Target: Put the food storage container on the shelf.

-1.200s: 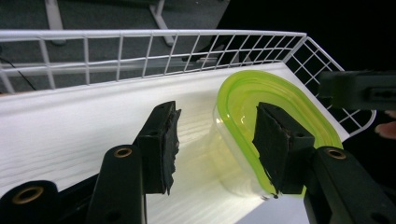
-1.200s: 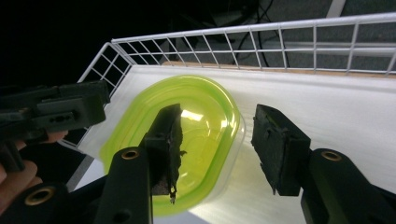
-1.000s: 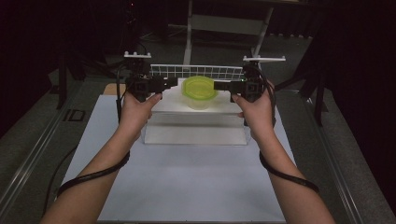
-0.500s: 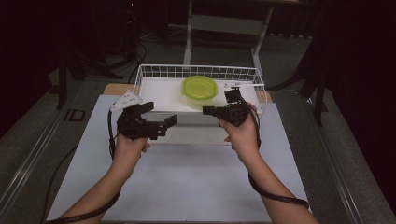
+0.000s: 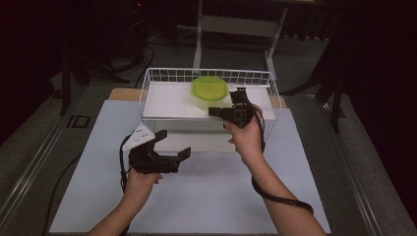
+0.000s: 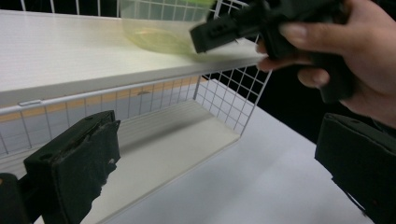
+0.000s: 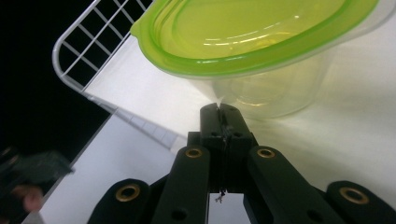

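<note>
So the clear plastic container (image 5: 210, 101) with the lime-green lid (image 5: 209, 88) sits on the white shelf (image 5: 167, 101) inside the white wire basket (image 5: 147, 93), toward the back middle. Right gripper (image 5: 214, 111) is up at the shelf's front edge, jaws clenched together on nothing, tips just beside the container. Left gripper (image 5: 173, 143) hangs over the white table (image 5: 206, 196) in front of the basket, jaws spread wide, empty.

Dim room, black surroundings. White table top (image 5: 196, 196) lit from above, grey floor (image 5: 305, 59) beyond at 12 o'clock. Grey metal stand (image 5: 236, 24) at 12, dark tripod legs (image 5: 339, 93) at 2.
</note>
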A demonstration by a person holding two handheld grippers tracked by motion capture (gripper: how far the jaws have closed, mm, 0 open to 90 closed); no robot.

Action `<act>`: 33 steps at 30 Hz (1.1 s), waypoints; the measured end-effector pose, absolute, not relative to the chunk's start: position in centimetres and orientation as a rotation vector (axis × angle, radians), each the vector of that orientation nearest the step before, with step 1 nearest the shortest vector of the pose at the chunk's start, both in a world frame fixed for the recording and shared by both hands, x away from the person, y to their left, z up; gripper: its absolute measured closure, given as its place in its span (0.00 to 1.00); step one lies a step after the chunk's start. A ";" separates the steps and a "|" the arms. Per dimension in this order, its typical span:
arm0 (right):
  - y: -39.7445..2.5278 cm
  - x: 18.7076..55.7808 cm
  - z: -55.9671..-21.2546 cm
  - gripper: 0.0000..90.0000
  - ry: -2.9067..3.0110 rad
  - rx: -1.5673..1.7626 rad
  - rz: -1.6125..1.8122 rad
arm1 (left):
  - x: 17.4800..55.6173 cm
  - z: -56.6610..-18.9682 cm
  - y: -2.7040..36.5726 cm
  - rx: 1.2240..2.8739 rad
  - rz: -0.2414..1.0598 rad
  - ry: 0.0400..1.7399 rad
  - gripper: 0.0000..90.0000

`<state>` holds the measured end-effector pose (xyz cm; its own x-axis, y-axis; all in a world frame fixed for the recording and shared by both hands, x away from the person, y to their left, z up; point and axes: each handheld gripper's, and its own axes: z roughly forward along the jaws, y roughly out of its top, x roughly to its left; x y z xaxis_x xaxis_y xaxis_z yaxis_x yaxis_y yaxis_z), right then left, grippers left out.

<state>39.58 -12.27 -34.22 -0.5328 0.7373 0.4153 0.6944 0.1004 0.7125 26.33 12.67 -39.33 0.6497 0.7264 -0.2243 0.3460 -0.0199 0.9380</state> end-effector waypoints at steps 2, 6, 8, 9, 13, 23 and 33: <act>-12.3 39.8 -34.3 0.98 2.289 1.508 1.443 | 26.1 -39.4 12.4 1.623 0.376 0.891 0.01; -12.5 39.4 -33.9 0.96 2.289 1.491 1.475 | 25.7 -39.4 12.3 1.633 0.372 0.870 0.01; -12.7 38.8 -33.7 0.92 2.302 1.469 1.506 | 25.4 -39.4 12.4 1.620 0.357 0.853 0.01; -12.7 38.5 -33.6 0.89 2.316 1.447 1.507 | 25.2 -39.5 12.5 1.616 0.349 0.845 0.01; -13.1 36.8 -33.1 0.72 2.350 1.317 1.525 | 24.4 -40.1 12.8 1.622 0.327 0.786 0.01; -14.5 31.9 -33.8 0.23 2.311 0.984 1.587 | 22.6 -40.9 13.5 1.577 0.350 0.663 0.01; -15.5 30.1 -36.6 0.16 2.271 0.916 1.587 | 22.1 -41.7 12.9 1.623 0.351 0.625 0.01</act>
